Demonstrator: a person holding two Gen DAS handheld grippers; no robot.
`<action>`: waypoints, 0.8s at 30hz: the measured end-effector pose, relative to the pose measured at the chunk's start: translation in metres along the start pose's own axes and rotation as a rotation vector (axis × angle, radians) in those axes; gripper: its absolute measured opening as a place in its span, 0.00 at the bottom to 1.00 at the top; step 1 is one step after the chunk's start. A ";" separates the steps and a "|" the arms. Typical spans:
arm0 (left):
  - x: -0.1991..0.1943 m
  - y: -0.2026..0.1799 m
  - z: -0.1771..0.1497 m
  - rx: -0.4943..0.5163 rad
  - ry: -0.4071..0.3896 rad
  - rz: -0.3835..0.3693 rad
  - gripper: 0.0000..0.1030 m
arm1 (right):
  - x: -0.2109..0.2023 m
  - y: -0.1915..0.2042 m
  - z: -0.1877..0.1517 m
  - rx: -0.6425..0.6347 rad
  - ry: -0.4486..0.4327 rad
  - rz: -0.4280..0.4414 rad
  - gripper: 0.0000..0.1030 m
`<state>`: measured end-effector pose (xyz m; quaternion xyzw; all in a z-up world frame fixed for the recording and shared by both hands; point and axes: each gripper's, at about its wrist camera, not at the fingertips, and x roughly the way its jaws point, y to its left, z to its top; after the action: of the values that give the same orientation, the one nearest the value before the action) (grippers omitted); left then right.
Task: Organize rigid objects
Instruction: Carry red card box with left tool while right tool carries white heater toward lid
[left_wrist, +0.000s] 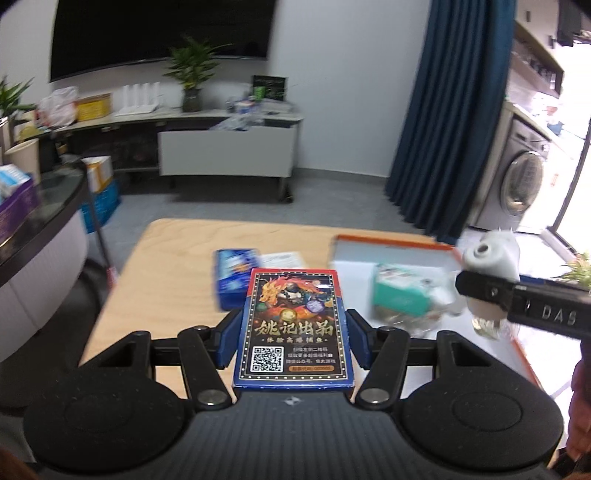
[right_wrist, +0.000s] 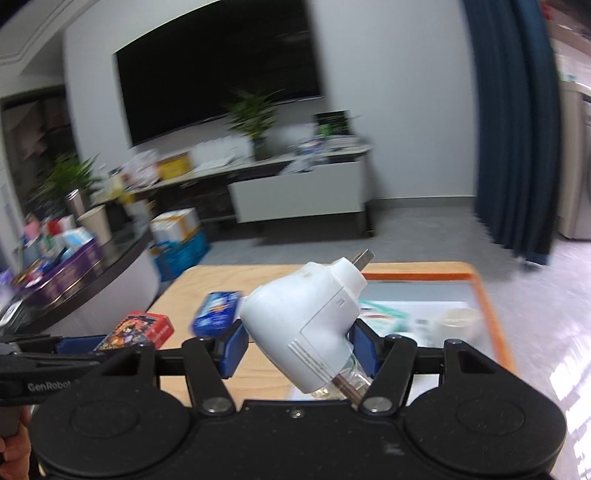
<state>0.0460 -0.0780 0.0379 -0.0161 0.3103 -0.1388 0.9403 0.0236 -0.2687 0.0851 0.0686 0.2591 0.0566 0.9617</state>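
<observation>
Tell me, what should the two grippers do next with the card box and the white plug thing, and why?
Probably carry both over the orange-edged tray and lower them. The left hand-held gripper is shut on the card box and the right hand-held gripper grips the white plug-in device, both above the wooden table. A teal box already lies in the tray, so aim beside it.
</observation>
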 end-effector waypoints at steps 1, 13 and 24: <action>0.002 -0.008 0.002 0.008 0.001 -0.013 0.58 | -0.005 -0.007 0.000 0.005 -0.004 -0.025 0.69; 0.029 -0.075 0.006 0.059 0.031 -0.115 0.58 | -0.042 -0.065 -0.014 0.112 -0.040 -0.156 0.69; 0.030 -0.090 -0.009 0.068 0.055 -0.108 0.58 | -0.049 -0.078 -0.028 0.129 -0.012 -0.148 0.69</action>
<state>0.0417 -0.1726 0.0238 0.0032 0.3299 -0.2002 0.9225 -0.0266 -0.3498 0.0723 0.1114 0.2606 -0.0317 0.9585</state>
